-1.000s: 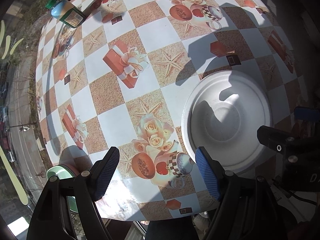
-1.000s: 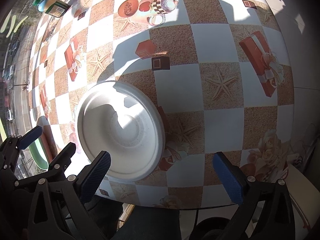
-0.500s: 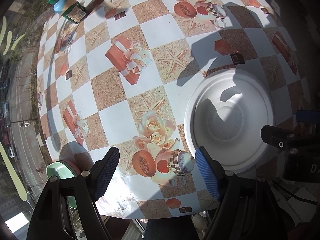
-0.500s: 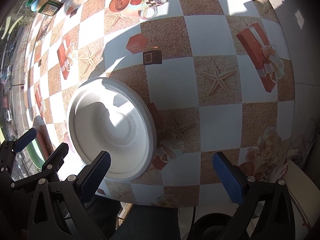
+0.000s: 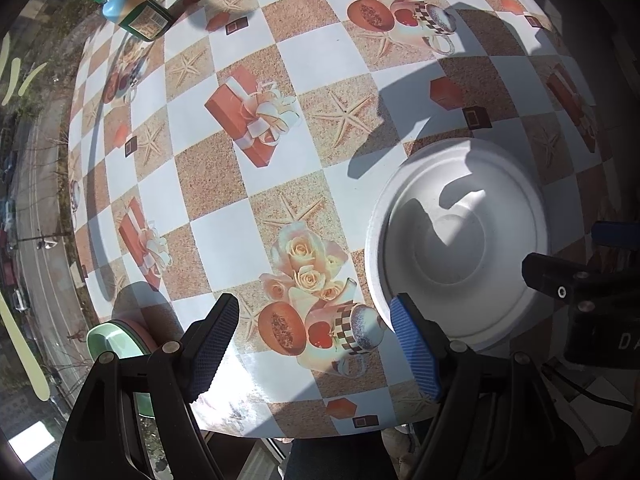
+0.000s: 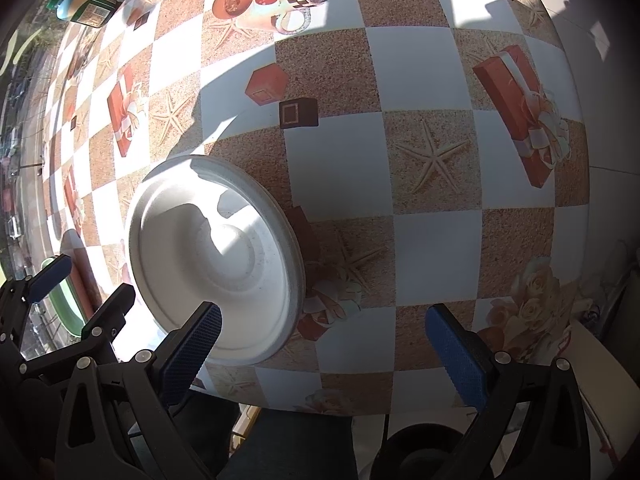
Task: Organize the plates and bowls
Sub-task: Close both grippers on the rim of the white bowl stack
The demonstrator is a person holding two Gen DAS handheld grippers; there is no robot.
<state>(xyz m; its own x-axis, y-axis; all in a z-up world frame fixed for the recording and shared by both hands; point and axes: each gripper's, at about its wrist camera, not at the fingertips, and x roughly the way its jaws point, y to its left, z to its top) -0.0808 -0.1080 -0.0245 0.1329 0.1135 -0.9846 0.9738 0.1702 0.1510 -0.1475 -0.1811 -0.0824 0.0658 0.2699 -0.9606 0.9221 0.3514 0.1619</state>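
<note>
A white plate (image 5: 460, 240) lies flat on the patterned tablecloth near the table's front edge; the right wrist view has the white plate (image 6: 212, 264) at lower left. My left gripper (image 5: 316, 344) hovers open just left of the plate, its right finger by the rim. My right gripper (image 6: 320, 344) is open too, its left finger over the plate's near rim, nothing between the pads. A green bowl (image 5: 116, 344) sits at the table's front left corner, partly hidden behind my left gripper; the green bowl (image 6: 66, 304) shows behind the other gripper in the right wrist view.
A green-capped bottle (image 5: 134, 12) lies on its side at the far left of the table (image 5: 312, 60), also the bottle (image 6: 86, 6). The table's front edge runs just below both grippers. A window with a street view lies to the left.
Both grippers have drawn back and up slightly, so the table looks a little farther. The plate and bowl have not moved. Both grippers stay open.
</note>
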